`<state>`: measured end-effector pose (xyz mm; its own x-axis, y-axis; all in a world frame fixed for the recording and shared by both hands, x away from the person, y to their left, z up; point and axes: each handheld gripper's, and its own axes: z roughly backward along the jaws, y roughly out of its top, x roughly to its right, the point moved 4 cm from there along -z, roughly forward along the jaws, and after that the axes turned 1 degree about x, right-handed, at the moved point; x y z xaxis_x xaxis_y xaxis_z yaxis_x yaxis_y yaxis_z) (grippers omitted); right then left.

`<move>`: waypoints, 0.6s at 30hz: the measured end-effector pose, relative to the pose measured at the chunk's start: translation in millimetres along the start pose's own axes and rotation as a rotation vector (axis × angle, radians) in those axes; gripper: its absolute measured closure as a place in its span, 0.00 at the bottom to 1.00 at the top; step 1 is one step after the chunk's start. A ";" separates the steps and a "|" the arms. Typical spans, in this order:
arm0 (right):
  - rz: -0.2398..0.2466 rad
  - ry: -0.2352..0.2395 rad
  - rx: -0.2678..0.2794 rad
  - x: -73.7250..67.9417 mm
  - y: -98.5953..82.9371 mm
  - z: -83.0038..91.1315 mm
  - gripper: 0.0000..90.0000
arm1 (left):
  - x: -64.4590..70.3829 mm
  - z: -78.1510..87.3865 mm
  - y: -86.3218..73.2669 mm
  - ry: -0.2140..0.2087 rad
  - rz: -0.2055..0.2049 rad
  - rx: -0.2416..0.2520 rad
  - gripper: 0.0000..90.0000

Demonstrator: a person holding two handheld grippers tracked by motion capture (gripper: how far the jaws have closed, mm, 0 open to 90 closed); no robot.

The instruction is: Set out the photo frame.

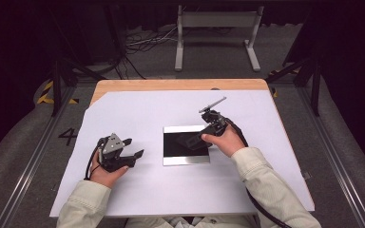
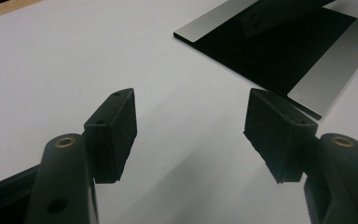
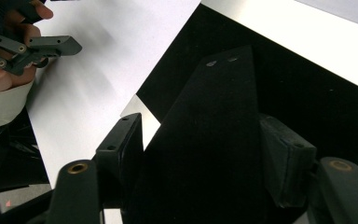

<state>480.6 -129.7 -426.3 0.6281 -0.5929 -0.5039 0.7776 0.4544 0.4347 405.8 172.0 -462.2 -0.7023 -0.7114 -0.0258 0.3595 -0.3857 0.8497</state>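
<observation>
A wooden worktop point(image 1: 180, 84) under white paper point(image 1: 138, 111) stands on grey floor point(image 1: 24, 142); a white metal stand point(image 1: 217, 21) and cables point(image 1: 145, 42) lie beyond, against darkness.

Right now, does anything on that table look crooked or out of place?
Mostly tidy. The black plate with silver edges lies flat and square on the white sheet. One oddity: a black wedge-shaped piece between the right tongs leans tilted over it.

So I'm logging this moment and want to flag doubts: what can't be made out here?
- Black wedge piece in the right claw: its lower end is cut off by the bottom edge of the right gripper view.
- High view: the person's hand and the right claw hide the grip.
- Black and silver plate: its far end is cut off by the top edge of the left gripper view.
- Left claw: open, holding nothing.
</observation>
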 end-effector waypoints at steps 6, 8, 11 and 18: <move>-0.013 0.014 -0.014 0.8 -0.2 -4.0 0.40 | 0.0 -0.1 0.0 0.000 -0.002 -0.001 0.39; -0.018 0.019 -0.016 0.9 -0.2 -4.7 0.40 | 0.0 -0.1 0.0 0.000 -0.002 -0.001 0.39; -0.019 0.025 -0.022 0.7 0.2 -6.7 0.40 | 0.0 -0.1 0.0 0.001 -0.002 -0.001 0.39; -0.020 0.011 -0.039 0.1 2.0 -10.8 0.41 | 0.2 -0.2 0.3 0.001 -0.006 0.001 0.39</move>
<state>482.5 -121.7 -433.5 0.6126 -0.5950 -0.5202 0.7903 0.4680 0.3954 405.8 171.6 -462.1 -0.7041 -0.7094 -0.0311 0.3547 -0.3894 0.8500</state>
